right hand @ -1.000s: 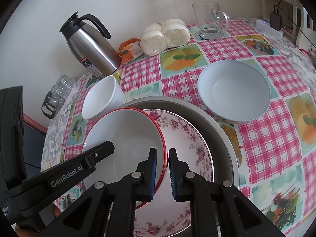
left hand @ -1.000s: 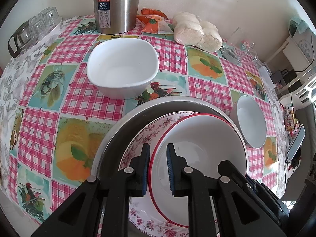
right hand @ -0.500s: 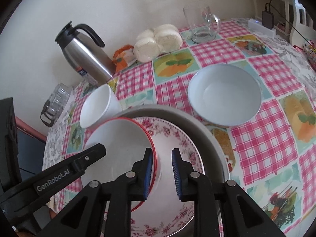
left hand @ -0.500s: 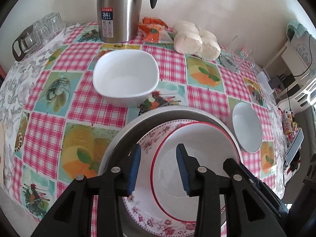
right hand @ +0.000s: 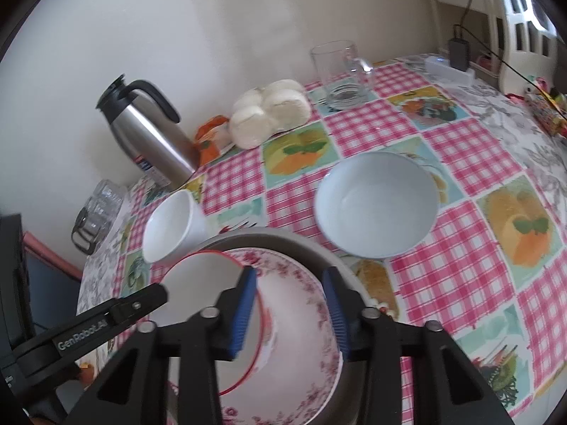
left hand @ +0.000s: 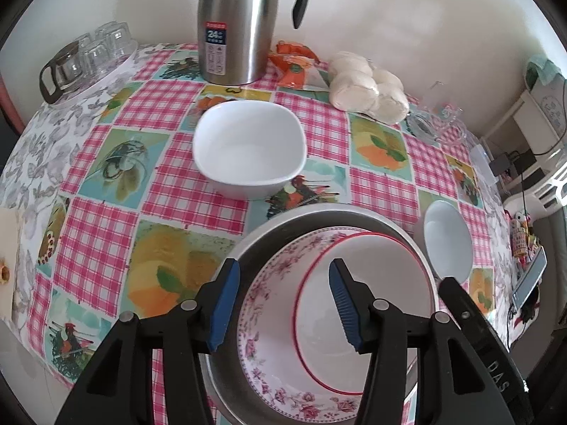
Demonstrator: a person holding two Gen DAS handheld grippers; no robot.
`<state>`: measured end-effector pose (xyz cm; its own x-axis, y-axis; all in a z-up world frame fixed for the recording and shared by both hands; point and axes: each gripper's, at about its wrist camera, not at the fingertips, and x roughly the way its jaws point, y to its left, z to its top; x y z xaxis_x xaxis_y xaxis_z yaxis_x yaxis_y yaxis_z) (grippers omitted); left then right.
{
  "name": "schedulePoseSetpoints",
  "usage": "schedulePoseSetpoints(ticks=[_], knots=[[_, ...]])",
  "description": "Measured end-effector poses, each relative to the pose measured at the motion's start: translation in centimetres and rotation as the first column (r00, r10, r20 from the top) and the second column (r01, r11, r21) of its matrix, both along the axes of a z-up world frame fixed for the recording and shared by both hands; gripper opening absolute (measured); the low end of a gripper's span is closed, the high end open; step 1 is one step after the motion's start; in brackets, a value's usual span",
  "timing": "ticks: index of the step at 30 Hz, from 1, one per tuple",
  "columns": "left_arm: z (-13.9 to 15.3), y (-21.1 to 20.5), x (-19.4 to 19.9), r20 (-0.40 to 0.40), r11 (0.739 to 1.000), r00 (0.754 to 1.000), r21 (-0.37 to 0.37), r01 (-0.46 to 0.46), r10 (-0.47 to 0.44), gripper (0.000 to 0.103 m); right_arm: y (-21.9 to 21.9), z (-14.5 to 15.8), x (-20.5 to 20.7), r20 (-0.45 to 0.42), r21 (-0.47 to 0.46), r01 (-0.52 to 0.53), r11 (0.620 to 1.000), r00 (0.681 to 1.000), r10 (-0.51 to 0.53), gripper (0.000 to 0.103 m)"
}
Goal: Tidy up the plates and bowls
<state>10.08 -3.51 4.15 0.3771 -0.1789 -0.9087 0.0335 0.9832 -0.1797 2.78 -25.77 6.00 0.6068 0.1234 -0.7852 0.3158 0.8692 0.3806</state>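
My two wrist cameras look steeply down, close over the stacked bowls [left hand: 354,304] [right hand: 212,294], sharing the checked table [left hand: 106,233] [right hand: 460,265]

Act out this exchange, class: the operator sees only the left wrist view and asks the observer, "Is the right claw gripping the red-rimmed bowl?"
Observer: No. The right claw has just been opening; the rim of the red-rimmed bowl sits between its jaws, unpressed.
Operator: The glass mug is a blur at my edge. Is it standing?
Observer: Yes. The glass mug stands upright and looks empty, just beyond the buns.
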Motion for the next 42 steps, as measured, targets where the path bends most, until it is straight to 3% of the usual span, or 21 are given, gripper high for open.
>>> schedulePoseSetpoints(ticks=[1,3,9,12,34,42], knots=[[0.0,0.2,0.0,-0.001,1.000,1.000,0.003,-0.008,0.008,0.058,-0.2,0.0,0.0,-0.002,-0.002,0.007,1.000,1.000,-0.007,0.051],[-0.1,0.3,0.1,0.001,1.000,1.000,0.010,-0.021,0.021,0.082,-0.7,-0.2,0.0,-0.008,0.000,0.018,1.000,1.000,-0.018,0.056],[0.0,1.0,0.2,0.026,0.996,0.998,0.066,-0.065,0.064,0.083,-1.7,-0.6,-0.1,-0.023,0.012,0.045,0.999,0.999,-0.045,0.065],[-0.3,1.5,0.3,0.033,0.991,0.995,0.097,-0.093,0.090,0.094,-2.0,-0.8,-0.1,-0.030,0.019,0.053,0.998,0.998,-0.052,0.070],[-0.6,3.4,0.4,0.027,0.979,0.982,0.080,-0.187,0.185,0.096,-2.1,-0.9,-0.1,-0.024,0.000,0.061,0.998,0.998,-0.061,0.103],[-0.4,4.1,0.4,0.038,0.974,0.977,0.074,-0.213,0.211,0.096,-1.8,-0.7,-0.1,-0.005,-0.020,0.040,0.999,0.999,-0.040,0.103]])
